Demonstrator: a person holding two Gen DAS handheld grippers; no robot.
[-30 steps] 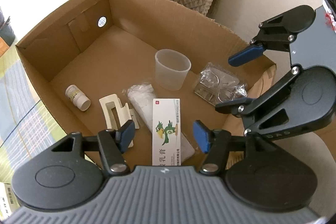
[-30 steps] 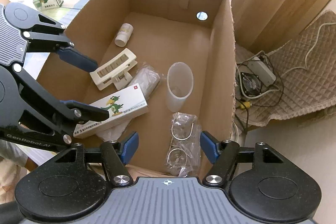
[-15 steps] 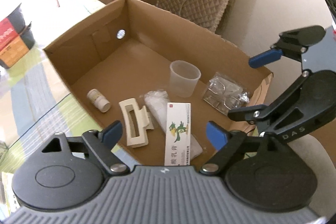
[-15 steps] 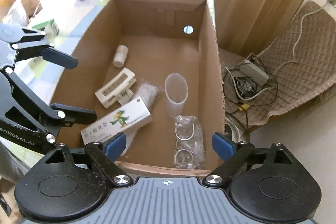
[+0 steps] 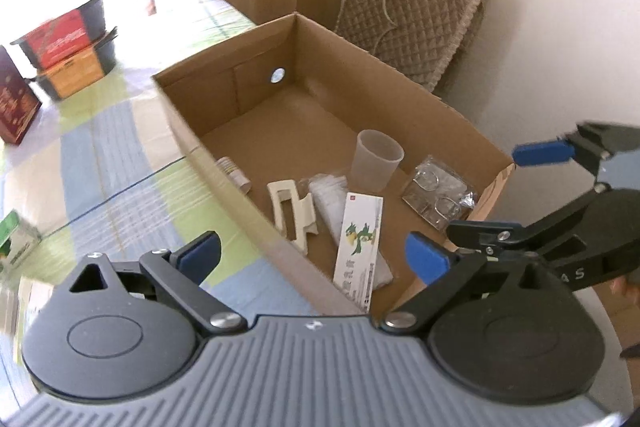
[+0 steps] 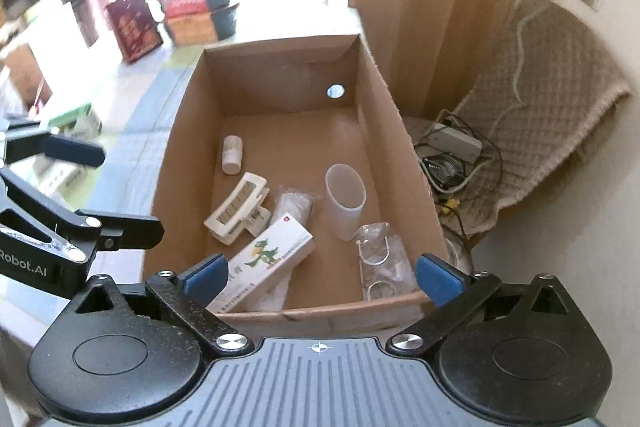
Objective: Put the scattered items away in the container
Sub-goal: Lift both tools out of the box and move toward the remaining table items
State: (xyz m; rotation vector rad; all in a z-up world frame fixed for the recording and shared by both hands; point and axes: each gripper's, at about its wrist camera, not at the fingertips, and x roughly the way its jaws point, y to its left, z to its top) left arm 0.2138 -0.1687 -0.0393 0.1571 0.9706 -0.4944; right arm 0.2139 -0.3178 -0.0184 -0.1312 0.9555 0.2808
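Observation:
An open cardboard box [image 5: 360, 67] [image 6: 280, 75] stands on the table. On its floor lie a clear cup [image 5: 376, 159] [image 6: 346, 199], a white hair clip [image 5: 290, 215] [image 6: 238, 207], a medicine carton with a green bird [image 5: 358, 247] [image 6: 268, 259], a bag of metal rings [image 5: 438, 203] [image 6: 380, 263] and a small pill bottle [image 5: 234, 173] [image 6: 232, 155]. My left gripper [image 5: 312, 259] [image 6: 104, 189] hovers open above the box's near-left corner. Over the near edge, my right gripper [image 6: 322, 279] [image 5: 516, 191] is open too. Neither holds anything.
A small green carton [image 5: 16, 239] [image 6: 78, 117] lies on the checked tablecloth left of the box. Stacked dark bowls and a red box [image 5: 68, 47] stand at the table's far end. A quilted chair [image 5: 412, 15] and a power strip with cables [image 6: 456, 147] sit beyond the box's right side.
Both grippers have risen and drawn back from the box, so more of the room shows. Their jaws have spread wider. The items inside have stayed in place.

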